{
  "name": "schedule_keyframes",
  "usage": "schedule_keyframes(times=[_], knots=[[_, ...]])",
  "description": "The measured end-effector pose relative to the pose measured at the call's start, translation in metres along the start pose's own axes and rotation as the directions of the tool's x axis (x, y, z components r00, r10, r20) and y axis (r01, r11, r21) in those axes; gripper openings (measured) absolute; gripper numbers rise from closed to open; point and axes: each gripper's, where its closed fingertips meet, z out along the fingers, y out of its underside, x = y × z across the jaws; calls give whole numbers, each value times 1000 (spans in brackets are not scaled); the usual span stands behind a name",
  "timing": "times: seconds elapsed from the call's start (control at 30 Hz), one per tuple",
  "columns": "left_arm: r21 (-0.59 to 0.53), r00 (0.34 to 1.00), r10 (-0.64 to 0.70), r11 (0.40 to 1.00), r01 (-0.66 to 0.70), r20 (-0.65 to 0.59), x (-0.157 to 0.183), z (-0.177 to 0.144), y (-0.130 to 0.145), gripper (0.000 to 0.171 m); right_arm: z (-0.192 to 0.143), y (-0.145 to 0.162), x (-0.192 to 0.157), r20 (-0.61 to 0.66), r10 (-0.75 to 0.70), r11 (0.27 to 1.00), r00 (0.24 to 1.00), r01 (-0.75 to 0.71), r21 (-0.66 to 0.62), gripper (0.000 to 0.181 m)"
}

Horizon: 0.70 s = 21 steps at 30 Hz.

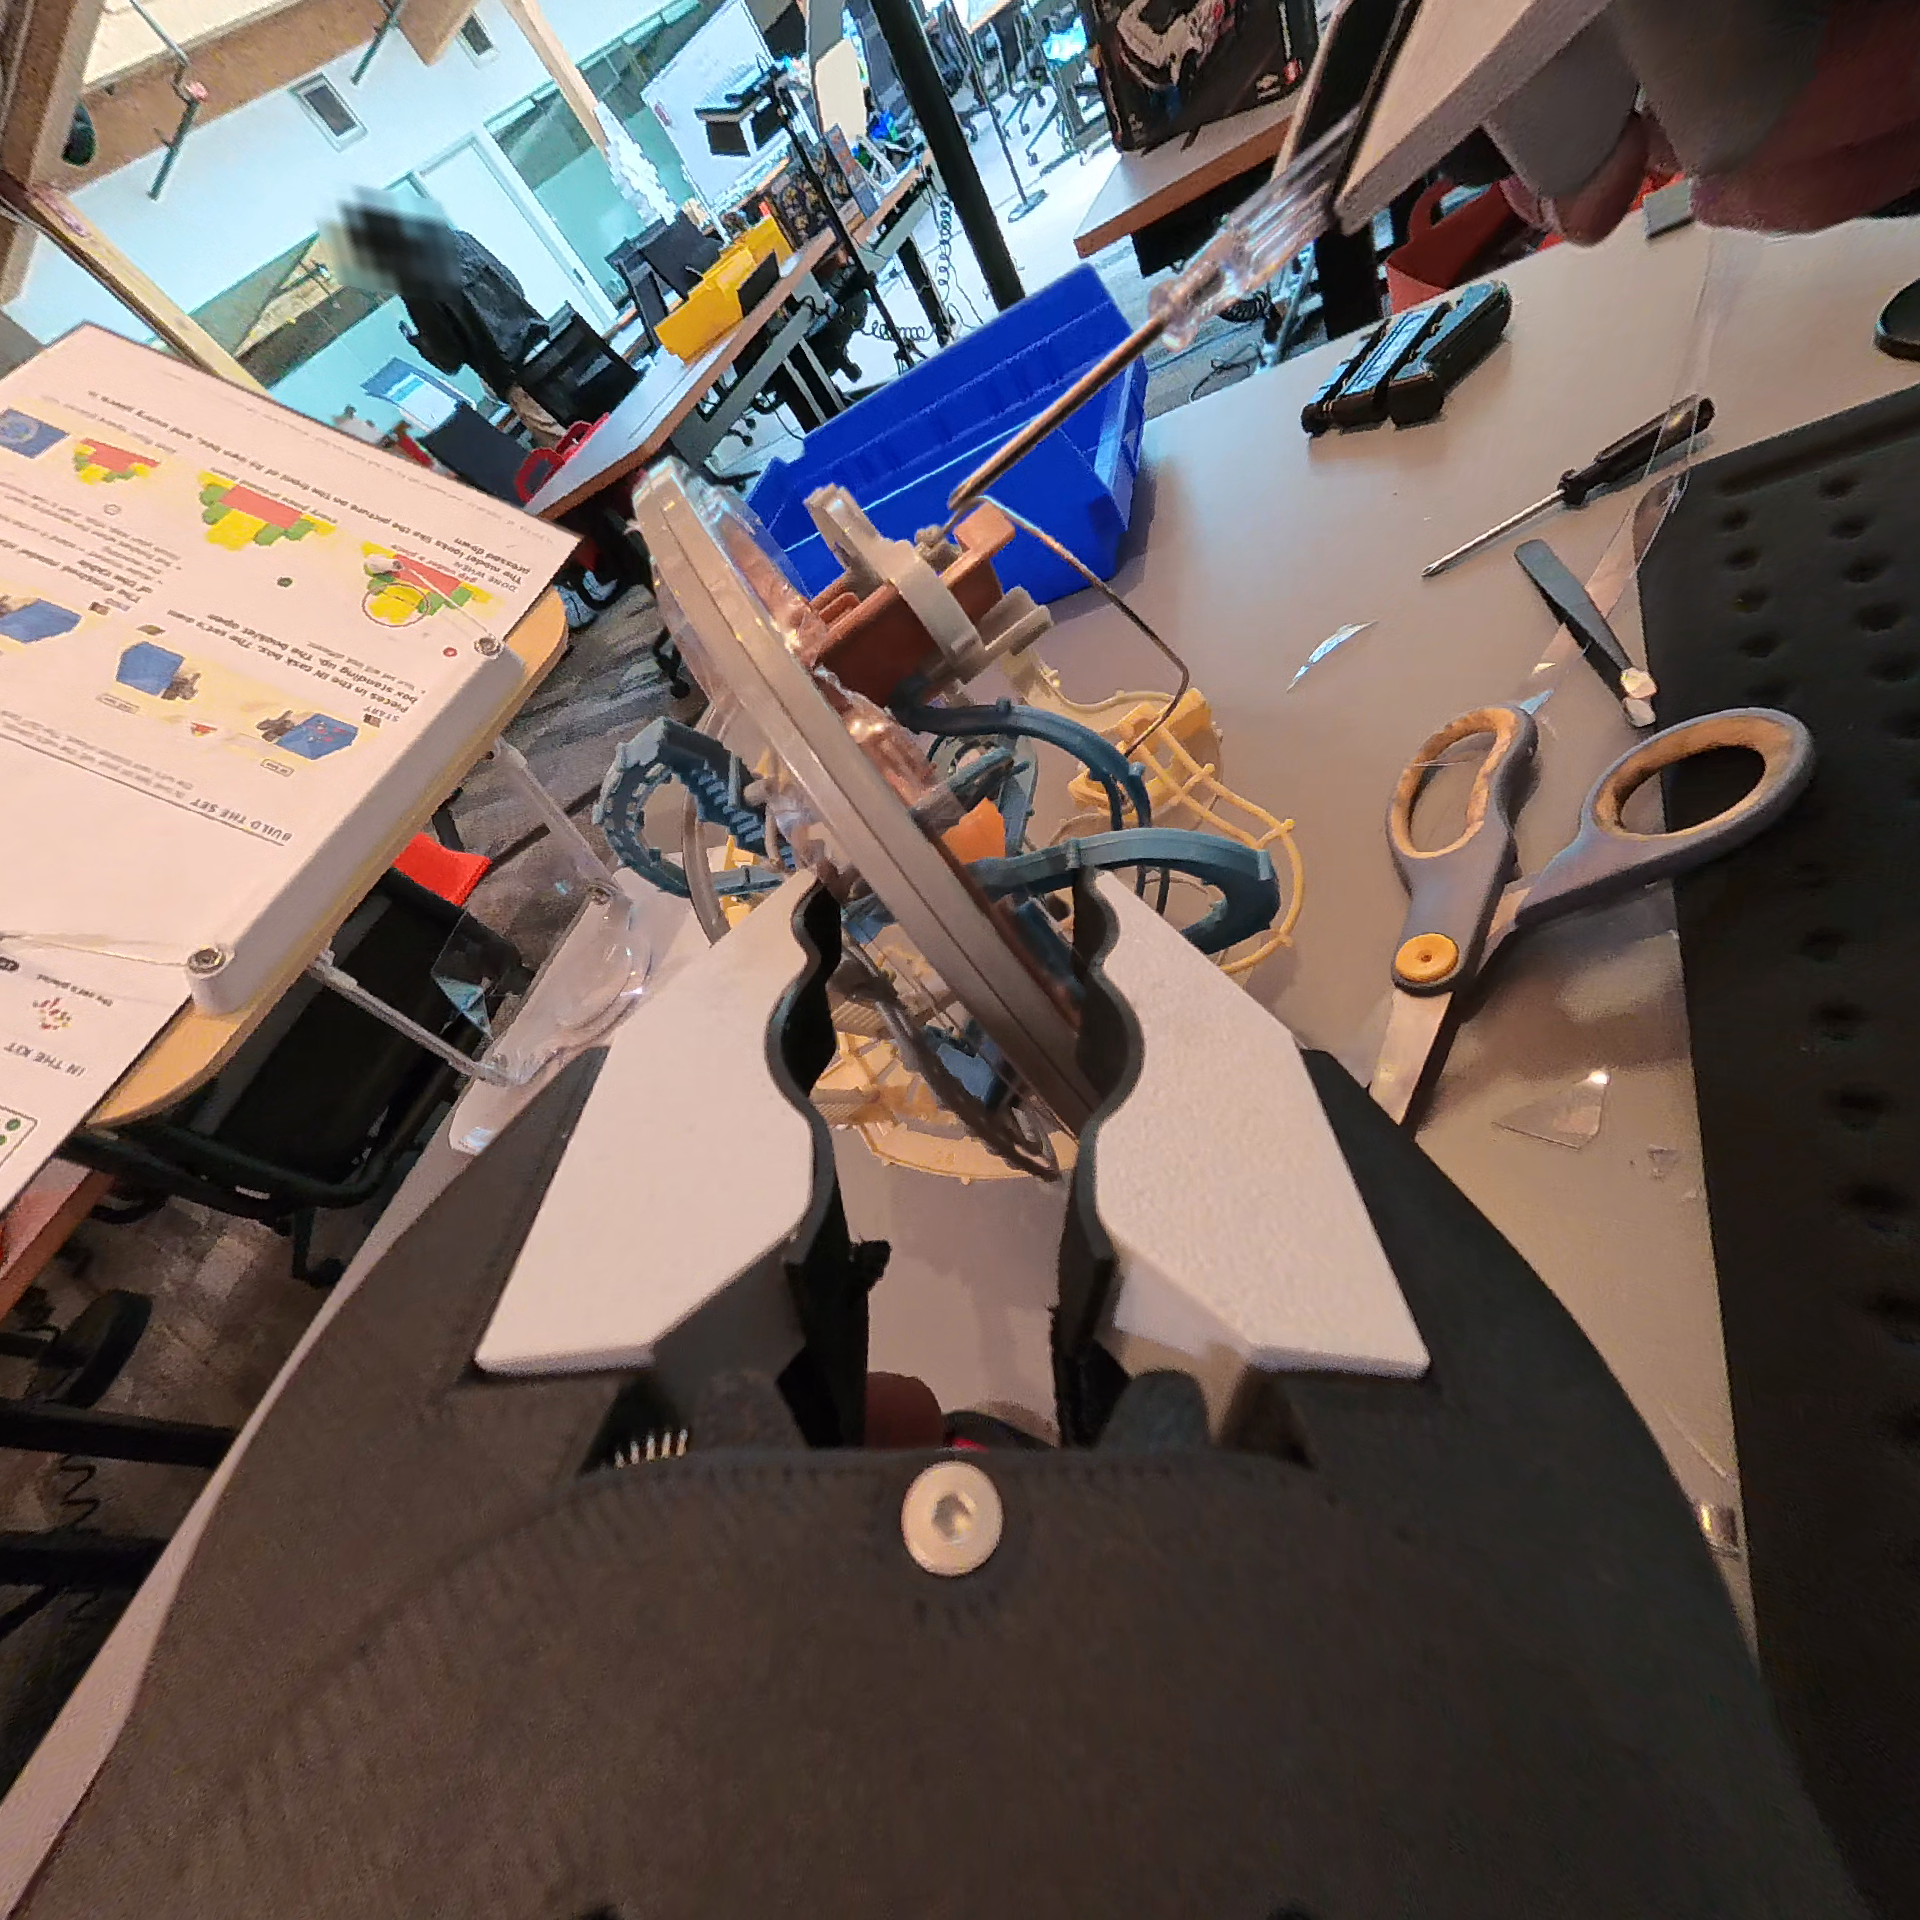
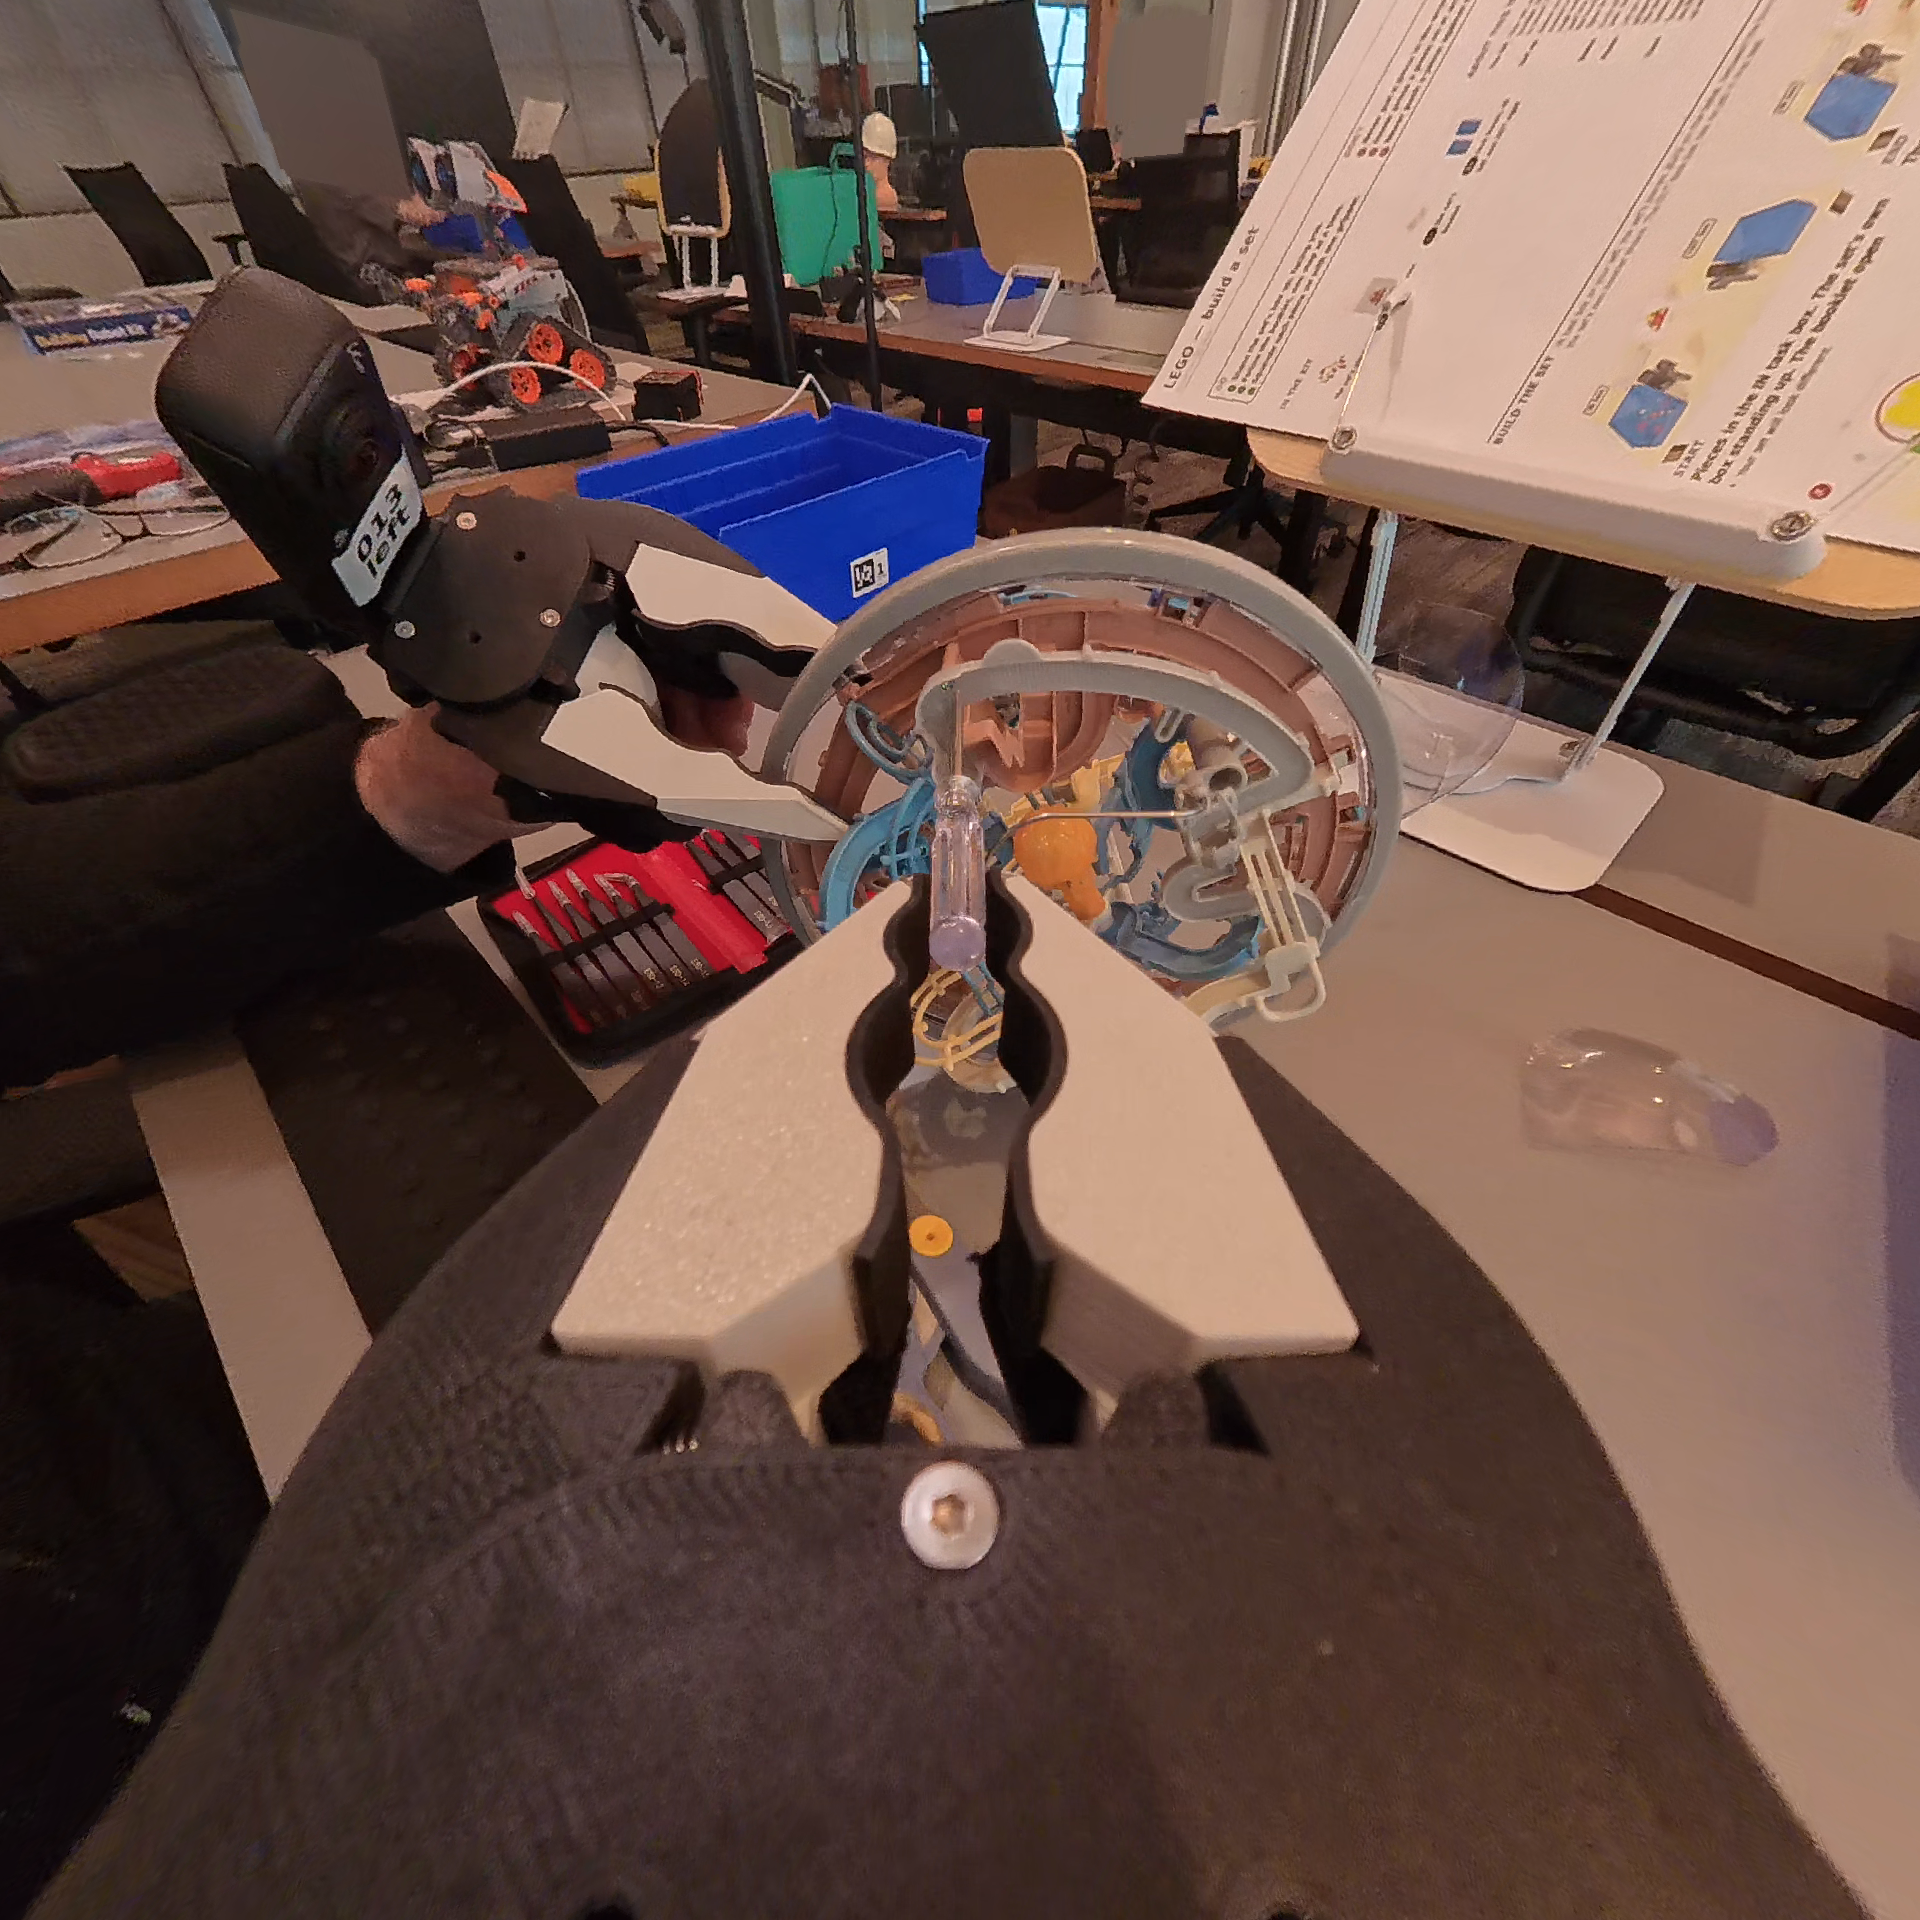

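Observation:
A half-open ball maze has a grey ring, a clear cover and brown, blue and yellow tracks inside. My left gripper is shut on the maze's grey ring and holds it tilted on edge on the grey table. In the right wrist view the left gripper clamps the left side of the maze's ring. My right gripper is shut on a clear-handled screwdriver, whose tip touches a grey part inside the maze. In the left wrist view the screwdriver comes down from the right gripper at the top right.
A blue bin stands behind the maze. Scissors, a small black screwdriver and a black mat lie to the right. An instruction board on a stand and a red-and-black tool kit flank the maze. A clear shell piece lies nearby. Both grippers' tips are roughly 35 cm from the clear shell piece.

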Motion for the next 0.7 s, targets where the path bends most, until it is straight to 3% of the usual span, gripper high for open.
schedule_keyframes(times=[0.47, 0.7], knots=[[38, 997, 1, 999, -4, 71, 13, -13, 17, 43, 20, 14, -26, 81, 64, 998, 995, -66, 24, 8], [53, 995, -36, 998, 31, 94, 14, -17, 20, 43, 14, 17, -28, 43, 64, 997, 997, -65, 36, 8]])
